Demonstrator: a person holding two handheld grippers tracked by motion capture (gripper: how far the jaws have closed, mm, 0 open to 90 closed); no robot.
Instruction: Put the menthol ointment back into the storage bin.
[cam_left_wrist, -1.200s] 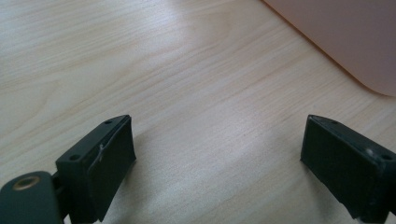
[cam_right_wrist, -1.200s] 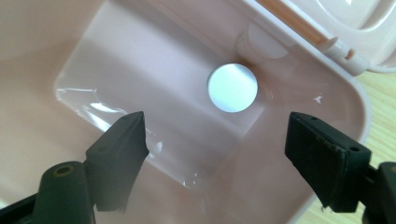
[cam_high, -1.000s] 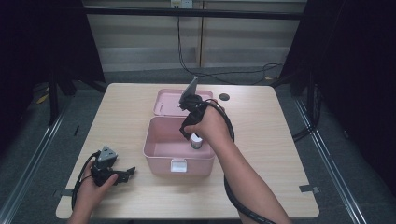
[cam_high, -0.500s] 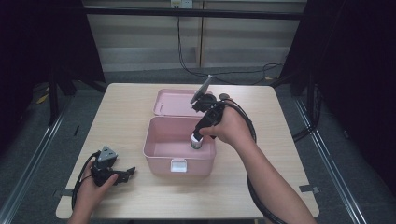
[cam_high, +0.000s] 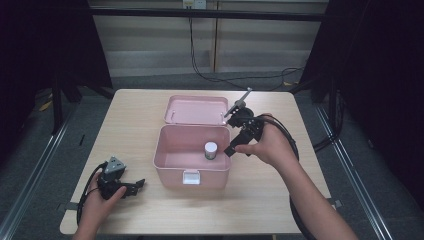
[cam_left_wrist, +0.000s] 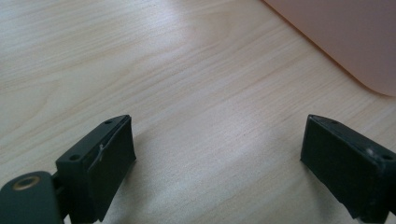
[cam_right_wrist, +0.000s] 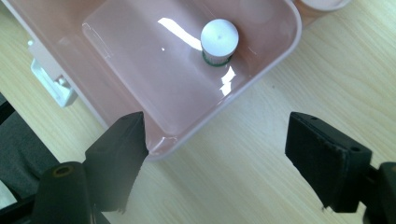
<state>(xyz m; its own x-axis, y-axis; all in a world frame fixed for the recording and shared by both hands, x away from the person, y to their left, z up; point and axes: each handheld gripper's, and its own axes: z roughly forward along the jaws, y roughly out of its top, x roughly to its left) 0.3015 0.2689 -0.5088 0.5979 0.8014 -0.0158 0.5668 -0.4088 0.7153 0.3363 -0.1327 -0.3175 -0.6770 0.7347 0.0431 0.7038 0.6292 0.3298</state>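
Left gripper (cam_high: 134, 185): resting low on the pale wooden table (cam_high: 135, 125) near its left front corner, jaws standing wide apart with only bare wood between them.
Pink plastic box (cam_high: 192, 172): sitting open at mid-table, white latch facing near, its pink lid (cam_high: 195, 110) lying flat just behind.
White-capped small cylindrical bottle (cam_high: 211, 150): standing upright inside the box, toward its right wall.
Right gripper (cam_high: 231, 150): hovering over the box's right rim, just right of the bottle, jaws spread apart and gripping nothing.
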